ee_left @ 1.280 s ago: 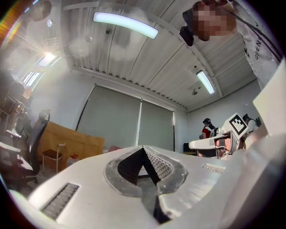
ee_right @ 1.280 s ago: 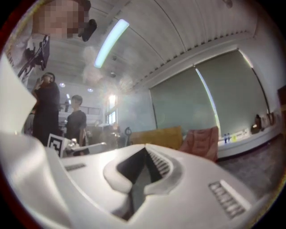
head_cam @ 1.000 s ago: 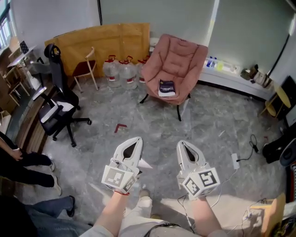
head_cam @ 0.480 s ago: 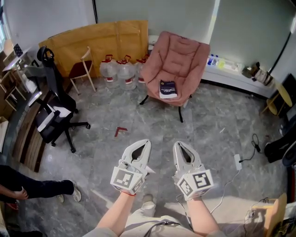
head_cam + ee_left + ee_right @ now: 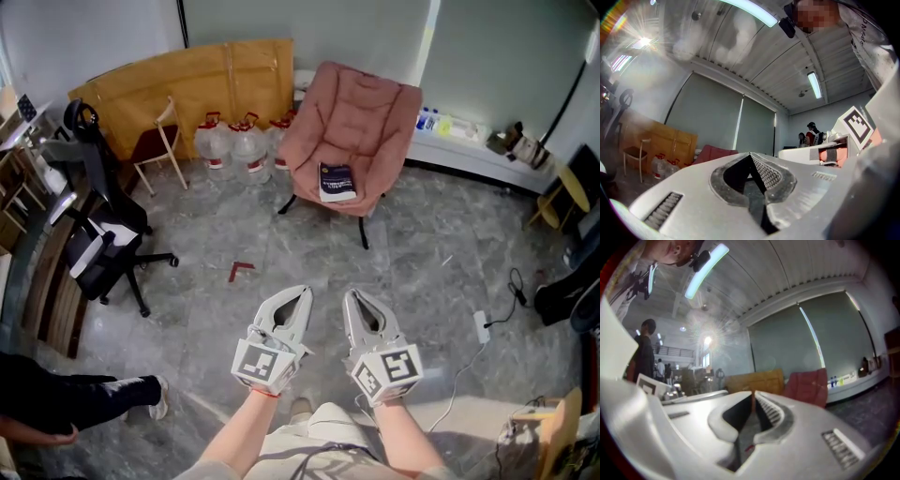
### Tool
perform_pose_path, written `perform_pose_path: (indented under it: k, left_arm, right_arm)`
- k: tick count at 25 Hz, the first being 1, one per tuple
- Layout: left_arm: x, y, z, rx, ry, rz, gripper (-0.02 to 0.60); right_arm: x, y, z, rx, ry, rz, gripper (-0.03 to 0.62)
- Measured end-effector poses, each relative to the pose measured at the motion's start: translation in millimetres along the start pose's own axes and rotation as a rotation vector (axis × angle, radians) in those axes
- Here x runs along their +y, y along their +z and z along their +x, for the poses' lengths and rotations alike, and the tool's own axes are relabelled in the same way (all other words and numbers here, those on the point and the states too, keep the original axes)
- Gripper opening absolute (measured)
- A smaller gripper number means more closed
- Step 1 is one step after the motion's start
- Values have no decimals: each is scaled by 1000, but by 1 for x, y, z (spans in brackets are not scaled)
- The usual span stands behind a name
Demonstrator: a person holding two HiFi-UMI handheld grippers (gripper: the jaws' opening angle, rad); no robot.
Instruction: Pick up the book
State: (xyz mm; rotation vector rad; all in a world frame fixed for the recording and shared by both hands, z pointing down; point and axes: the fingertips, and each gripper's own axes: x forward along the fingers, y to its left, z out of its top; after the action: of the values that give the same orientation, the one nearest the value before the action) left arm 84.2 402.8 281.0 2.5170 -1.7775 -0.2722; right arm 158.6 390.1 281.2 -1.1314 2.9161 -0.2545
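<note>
Two hand-held tools fill the near foreground of the head view, side by side and near each other, both pointing away from the person. The left tool [image 5: 302, 292] has its jaws closed tip to tip with nothing between them. The right tool [image 5: 352, 293] likewise has its jaws pressed together and empty. Below and beyond them lies the floor [image 5: 441, 272], grey veined stone. It carries a small red angle piece [image 5: 240, 271] ahead to the left and a white power strip [image 5: 481, 325] with its cable to the right. Another person's dark trouser leg [image 5: 75, 398] enters at lower left. A black office chair [image 5: 98, 244] stands in the middle distance at left. Farther on, a pink armchair [image 5: 361, 112] stands on thin dark legs. The book [image 5: 337, 181], dark-covered, lies flat on its seat cushion, well apart from both tools. Clear water jugs [image 5: 232, 145] with red caps stand just left of the armchair, beside a wooden chair [image 5: 155, 145]. A large brown board [image 5: 187, 84] leans on the back wall. A low white ledge [image 5: 469, 155] with small bottles [image 5: 436, 125] runs along the right.
</note>
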Motion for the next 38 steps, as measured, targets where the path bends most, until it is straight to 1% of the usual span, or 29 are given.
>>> perform_pose_path:
  k: [5, 11, 15, 19, 25, 29, 34, 38]
  left_arm:
    - [9, -3, 10, 0, 5, -3, 8]
    - [30, -9, 30, 9, 13, 3, 8]
    - [52, -7, 54, 3, 17, -2, 8]
    - [76, -10, 82, 17, 5, 1, 8]
    - [109, -14, 126, 17, -3, 0, 8]
    - [130, -14, 153, 16, 2, -12, 8]
    - [153, -14, 180, 11, -6, 1, 8]
    - [167, -13, 201, 11, -5, -6, 8]
  right_arm:
    - [-7, -6, 14, 5, -14, 2, 14]
    - [-26, -8, 39, 7, -17, -4, 14]
    - [-42, -4, 66, 5, -18, -3, 14]
    - [-64, -1, 96, -1, -26, 5, 15]
    - [-96, 4, 135, 20, -62, 10, 15]
    - [-112, 7, 163, 31, -55, -1, 15]
    - [-127, 10, 193, 36, -53, -2, 15]
    - [-140, 13, 215, 38, -52, 4, 17]
